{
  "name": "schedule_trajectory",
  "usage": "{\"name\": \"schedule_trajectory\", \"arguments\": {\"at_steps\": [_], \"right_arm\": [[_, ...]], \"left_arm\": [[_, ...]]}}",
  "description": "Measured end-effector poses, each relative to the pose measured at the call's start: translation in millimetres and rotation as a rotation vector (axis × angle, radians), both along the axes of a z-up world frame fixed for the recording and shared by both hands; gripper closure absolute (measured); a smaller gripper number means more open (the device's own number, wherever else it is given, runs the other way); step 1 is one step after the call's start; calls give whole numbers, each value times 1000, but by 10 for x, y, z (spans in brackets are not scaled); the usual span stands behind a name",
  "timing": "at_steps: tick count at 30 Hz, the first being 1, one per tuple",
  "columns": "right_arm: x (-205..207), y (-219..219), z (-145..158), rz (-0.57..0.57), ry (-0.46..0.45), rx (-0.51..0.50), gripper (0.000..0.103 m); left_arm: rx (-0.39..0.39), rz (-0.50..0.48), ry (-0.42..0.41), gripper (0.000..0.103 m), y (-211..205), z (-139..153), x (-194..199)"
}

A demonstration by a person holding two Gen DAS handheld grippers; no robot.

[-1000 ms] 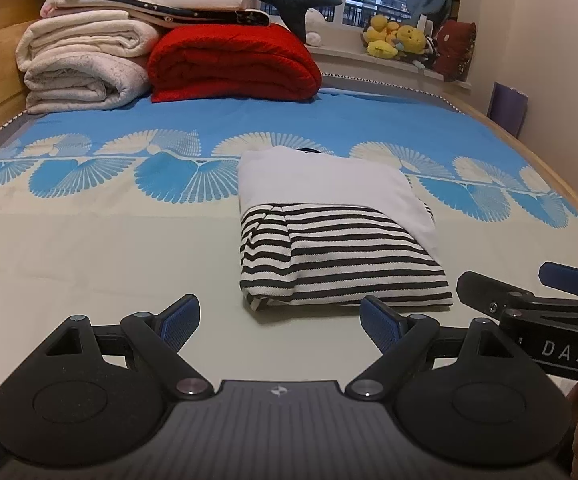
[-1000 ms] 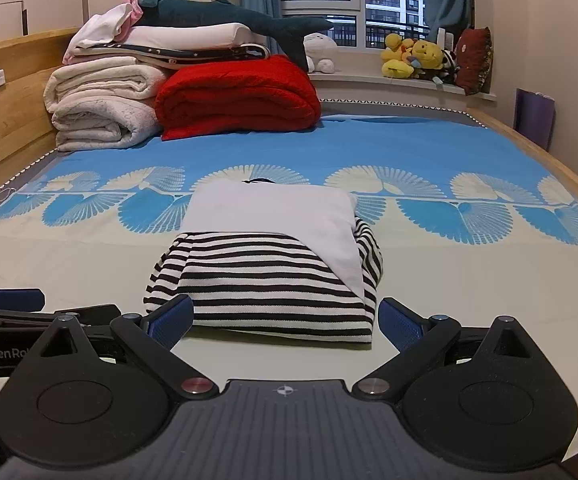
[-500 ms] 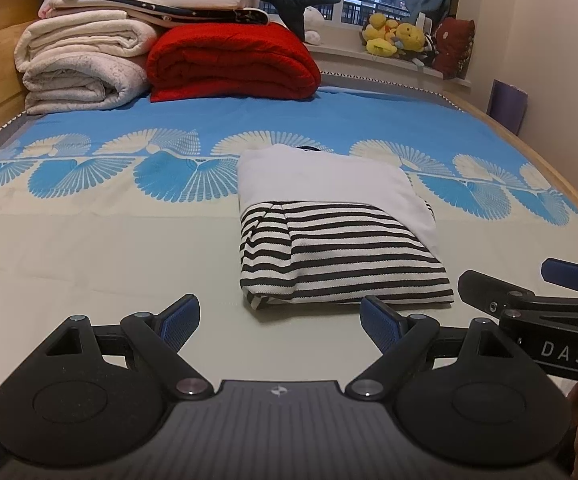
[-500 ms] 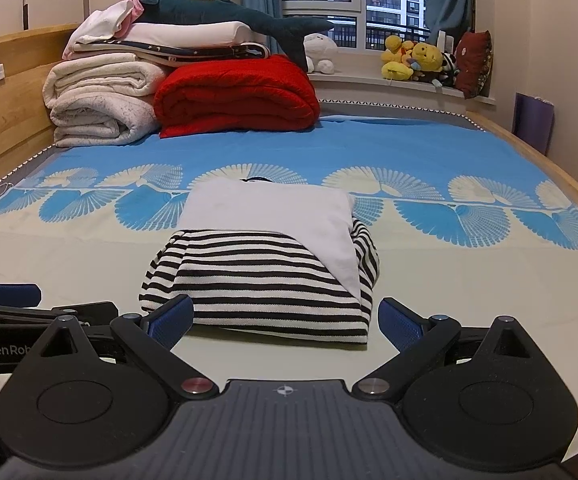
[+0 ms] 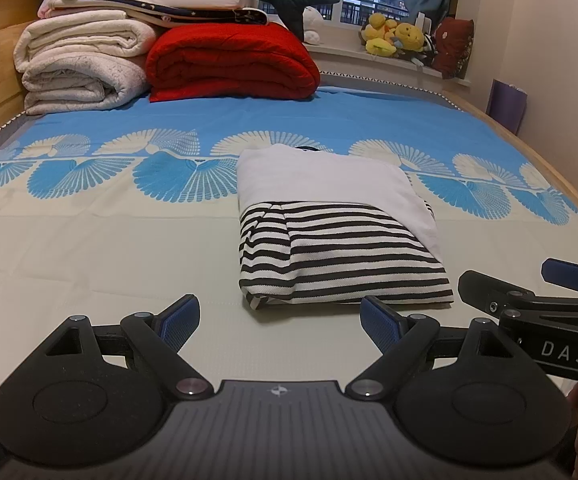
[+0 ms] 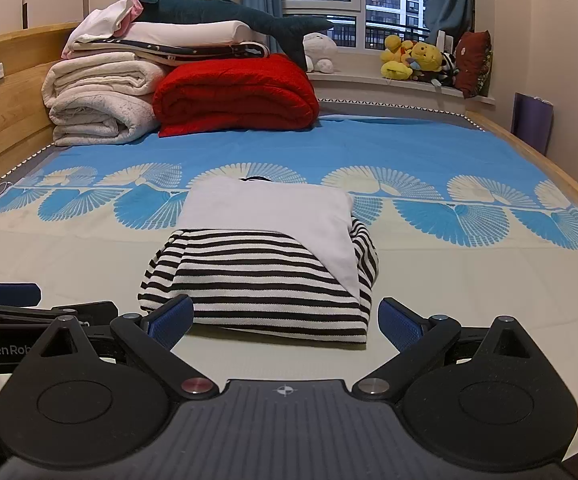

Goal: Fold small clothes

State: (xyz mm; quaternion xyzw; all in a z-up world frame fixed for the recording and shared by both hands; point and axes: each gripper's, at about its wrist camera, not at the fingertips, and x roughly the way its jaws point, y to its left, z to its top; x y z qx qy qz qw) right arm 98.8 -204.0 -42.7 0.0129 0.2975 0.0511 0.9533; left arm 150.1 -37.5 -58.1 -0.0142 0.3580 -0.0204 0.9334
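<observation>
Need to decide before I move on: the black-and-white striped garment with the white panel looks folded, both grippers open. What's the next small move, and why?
Probably draw both grippers back. The black-and-white striped garment with the white panel lies as a compact folded bundle on the bed sheet; the left gripper and right gripper are open, empty, short of it.

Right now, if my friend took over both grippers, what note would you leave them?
Left gripper: open, holding nothing, hovering low over the bed near the garment.
Right gripper: open, holding nothing, just in front of the garment.
The black-and-white striped top with a white panel lies folded into a compact bundle on the blue fan-patterned bedsheet.
Done: the folding looks finished.
Left: maybe tidy the edges; no other small clothes are in view.
</observation>
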Motion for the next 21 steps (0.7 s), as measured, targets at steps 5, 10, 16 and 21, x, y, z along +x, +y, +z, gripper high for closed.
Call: {"name": "schedule_trajectory", "arguments": {"at_steps": [5, 10, 16, 21], "right_arm": [[1, -1, 1, 0, 0, 0, 5], [-2, 1, 2, 0, 1, 0, 5], [0, -1, 6, 0, 1, -1, 5], [-1, 3, 1, 0, 3, 0, 5]], "left_arm": [[0, -2, 0, 12, 9, 0, 0], [-1, -2, 1, 12, 11, -1, 0], [-4, -4, 4, 12, 23, -9, 7], [-6, -5, 5, 12, 25, -15, 8]]}}
